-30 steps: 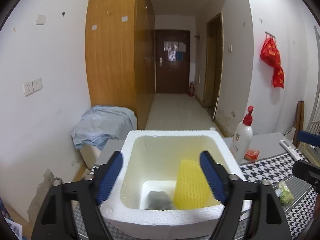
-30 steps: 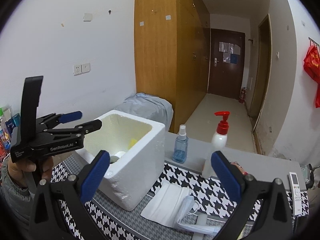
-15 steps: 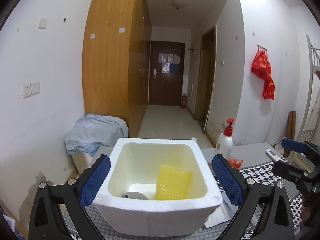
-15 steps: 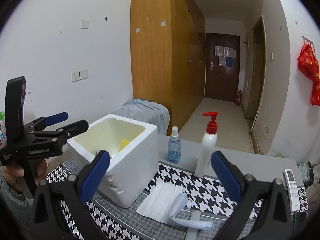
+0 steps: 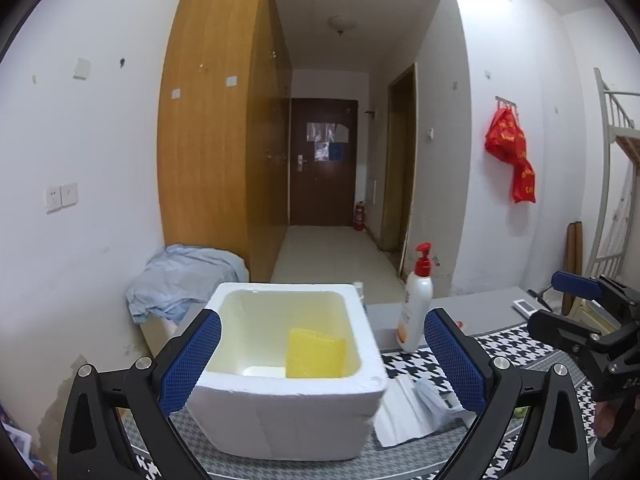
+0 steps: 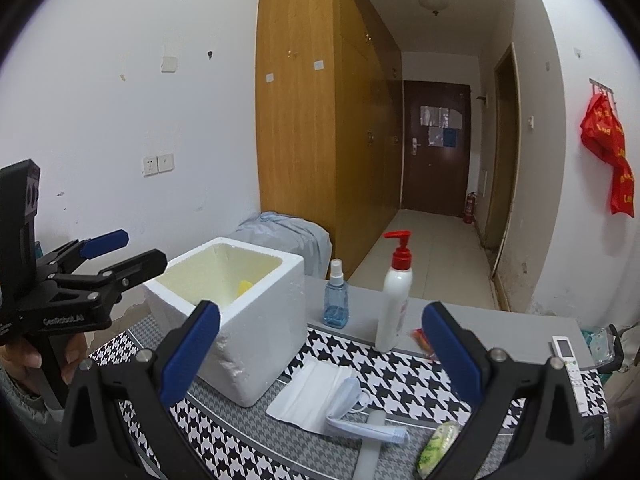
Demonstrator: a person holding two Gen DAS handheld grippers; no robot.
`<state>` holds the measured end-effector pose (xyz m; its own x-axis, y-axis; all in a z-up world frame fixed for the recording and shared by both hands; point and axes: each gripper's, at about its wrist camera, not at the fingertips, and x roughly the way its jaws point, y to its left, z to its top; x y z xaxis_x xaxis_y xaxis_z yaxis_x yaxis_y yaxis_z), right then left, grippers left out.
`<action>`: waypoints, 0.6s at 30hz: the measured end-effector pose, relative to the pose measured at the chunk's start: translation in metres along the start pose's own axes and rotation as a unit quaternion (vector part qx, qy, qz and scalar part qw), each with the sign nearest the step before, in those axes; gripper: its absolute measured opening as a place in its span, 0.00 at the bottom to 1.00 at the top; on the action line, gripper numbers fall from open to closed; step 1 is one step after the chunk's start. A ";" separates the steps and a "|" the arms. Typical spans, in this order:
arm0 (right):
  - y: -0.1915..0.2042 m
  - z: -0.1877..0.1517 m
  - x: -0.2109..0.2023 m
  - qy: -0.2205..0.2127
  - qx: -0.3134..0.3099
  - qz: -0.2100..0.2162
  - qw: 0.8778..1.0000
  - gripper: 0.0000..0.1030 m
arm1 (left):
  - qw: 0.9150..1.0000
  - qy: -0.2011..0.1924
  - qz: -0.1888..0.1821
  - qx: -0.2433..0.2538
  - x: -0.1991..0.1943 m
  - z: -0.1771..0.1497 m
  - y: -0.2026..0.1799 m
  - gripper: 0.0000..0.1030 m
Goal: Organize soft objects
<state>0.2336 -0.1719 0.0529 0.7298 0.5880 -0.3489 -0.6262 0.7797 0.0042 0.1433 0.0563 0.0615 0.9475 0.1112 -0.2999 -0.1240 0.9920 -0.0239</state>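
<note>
Nearest the right-hand camera, the right gripper (image 6: 320, 344) has its blue fingers (image 6: 191, 347) spread wide with nothing between them. Just beyond them, on the checked cloth covering the counter (image 6: 404, 376), lies a white face mask (image 6: 310, 394) with a pale blue one (image 6: 344, 396) folded against its edge. Both look feather-light and floppy; a pinch across the folded middle should lift them better than a grab at the thin ear loops. A small green packet (image 6: 436, 444) lies near the front edge.

Left of the masks stands a white foam box (image 5: 288, 364), open-topped, light and easily dented. Inside it a yellow sponge (image 5: 316, 353) leans against the right wall. The left gripper (image 5: 320, 358) has just been opening; its fingers (image 5: 191, 354) are released wide, empty, short of the box.

Behind stand a lotion bottle (image 6: 394, 300) and a spray bottle (image 6: 336, 296).
</note>
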 end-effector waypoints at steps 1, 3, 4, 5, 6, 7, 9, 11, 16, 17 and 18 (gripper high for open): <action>-0.001 -0.001 -0.003 -0.001 0.001 -0.003 1.000 0.99 | 1.000 -0.002 -0.001 0.001 -0.002 0.000 -0.003 0.99; -0.002 -0.003 -0.009 -0.006 0.001 -0.006 1.000 0.99 | 1.000 -0.006 -0.005 0.006 -0.007 -0.001 -0.008 0.99; -0.003 -0.004 -0.012 -0.008 0.002 -0.007 1.000 0.99 | 1.000 -0.008 -0.006 0.009 -0.009 -0.002 -0.011 0.99; -0.003 -0.005 -0.015 -0.010 0.002 -0.009 1.000 0.99 | 1.000 -0.009 -0.008 0.012 -0.011 -0.002 -0.013 0.99; -0.004 -0.005 -0.017 -0.011 0.003 -0.010 1.000 0.99 | 1.000 -0.011 -0.011 0.015 -0.013 -0.003 -0.016 0.99; -0.004 -0.006 -0.020 -0.013 0.004 -0.011 1.000 0.99 | 1.000 -0.013 -0.012 0.017 -0.015 -0.003 -0.019 0.99; -0.006 -0.009 -0.025 -0.015 0.004 -0.013 1.000 0.99 | 0.999 -0.017 -0.016 0.022 -0.020 -0.003 -0.023 0.99; -0.007 -0.012 -0.030 -0.016 0.004 -0.017 1.000 0.99 | 0.999 -0.021 -0.017 0.023 -0.024 -0.004 -0.026 0.99; -0.010 -0.019 -0.042 -0.024 0.002 -0.024 0.999 0.99 | 0.999 -0.023 -0.024 0.022 -0.032 -0.009 -0.030 0.99; -0.011 -0.020 -0.045 -0.027 0.003 -0.025 0.999 0.99 | 0.999 -0.025 -0.023 0.022 -0.033 -0.011 -0.030 0.99; -0.012 -0.022 -0.047 -0.028 0.004 -0.027 0.999 0.99 | 0.999 -0.027 -0.021 0.024 -0.034 -0.013 -0.031 0.99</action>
<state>0.2012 -0.2136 0.0488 0.7770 0.5562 -0.2948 -0.5835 0.8121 -0.0057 0.1111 0.0211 0.0604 0.9661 0.0712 -0.2481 -0.0708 0.9974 0.0103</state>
